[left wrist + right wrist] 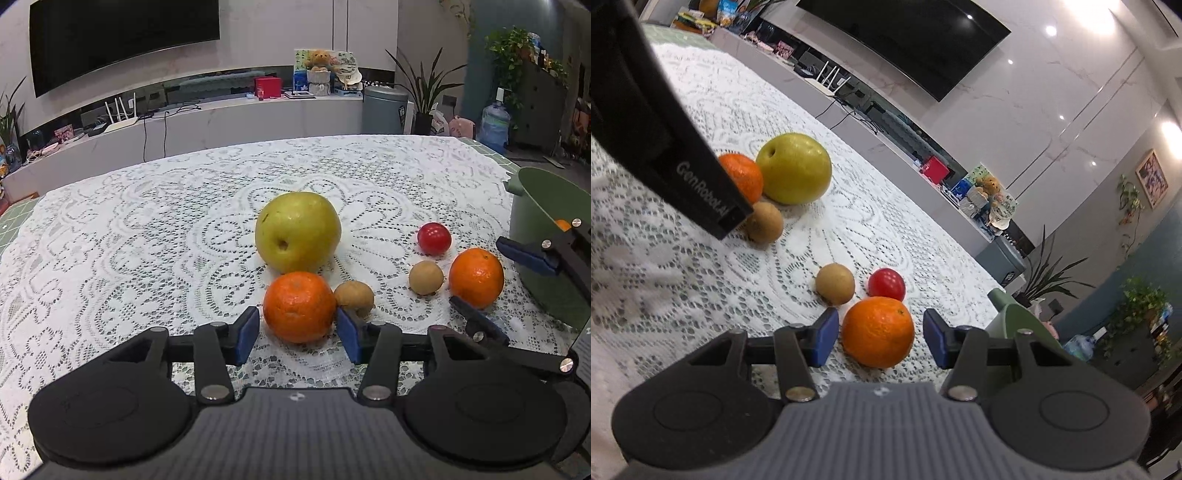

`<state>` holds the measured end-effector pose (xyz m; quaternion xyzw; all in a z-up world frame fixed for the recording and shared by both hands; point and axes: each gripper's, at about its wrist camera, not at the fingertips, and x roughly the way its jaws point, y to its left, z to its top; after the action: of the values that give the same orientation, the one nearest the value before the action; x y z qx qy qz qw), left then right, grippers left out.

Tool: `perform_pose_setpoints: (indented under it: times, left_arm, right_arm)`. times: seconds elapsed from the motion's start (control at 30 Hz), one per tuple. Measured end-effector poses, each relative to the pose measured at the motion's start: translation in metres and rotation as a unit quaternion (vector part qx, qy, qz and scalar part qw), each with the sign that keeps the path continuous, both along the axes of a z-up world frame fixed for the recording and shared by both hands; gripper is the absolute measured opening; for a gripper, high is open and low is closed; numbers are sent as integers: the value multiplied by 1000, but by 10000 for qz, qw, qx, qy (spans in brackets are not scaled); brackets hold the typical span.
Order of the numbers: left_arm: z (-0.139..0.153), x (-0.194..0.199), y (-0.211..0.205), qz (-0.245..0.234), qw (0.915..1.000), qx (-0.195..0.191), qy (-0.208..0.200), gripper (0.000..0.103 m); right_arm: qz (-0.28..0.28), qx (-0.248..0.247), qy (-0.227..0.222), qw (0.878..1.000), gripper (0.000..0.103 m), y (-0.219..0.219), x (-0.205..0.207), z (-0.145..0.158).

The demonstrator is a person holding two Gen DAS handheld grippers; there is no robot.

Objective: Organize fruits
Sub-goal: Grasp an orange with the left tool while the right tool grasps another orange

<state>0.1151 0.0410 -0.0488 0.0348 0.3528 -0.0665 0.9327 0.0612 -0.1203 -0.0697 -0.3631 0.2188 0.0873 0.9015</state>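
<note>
A white lace cloth with an openwork floral pattern covers the table [147, 229]. The left tongs [297, 334] stand open at lower centre, blue pads flanking a dimpled round orange [297, 306] — a gap shows on the left side. Behind it sits a smooth yellow-green pear [297, 230]. The right tongs [881, 338] likewise stand open around a second glossy orange [878, 332], untouched. A matte green tub [546, 229] stands at the right edge.

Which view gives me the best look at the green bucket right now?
Left wrist view: the green bucket shows its rim, handle lug and wall at the table's right edge, an orange piece visible inside. The right wrist view shows only a sliver of it behind the right gripper.
</note>
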Motion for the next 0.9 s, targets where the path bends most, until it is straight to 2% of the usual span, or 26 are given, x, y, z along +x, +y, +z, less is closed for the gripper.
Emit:
perform_pose_setpoints:
  times: [0.1,0.43,0.57,0.7,0.9]
  left_arm:
    - [-1,1,-2,-35,10000,39,-1,54]
    - [1,3,1,-34,9999,-98,44,48]
    - [4,0,2,-2,10000,-53,63,48]
    - [9,-5,3,-16,9999,-75,100,48]
    - [8,-12,7,12,9995,-50,297,48]
  right_arm:
    - [26,-60,50,10000,43,1,-1,-2]
    - [22,10,48,10000,40,-1,-4,0]
    - [23,437,46,9990,39,-5,-5,11]
    - [230,1317,348,9904,39,-12,-9,26]
    - [311,1573,624,9851,40,-10,-13,25]
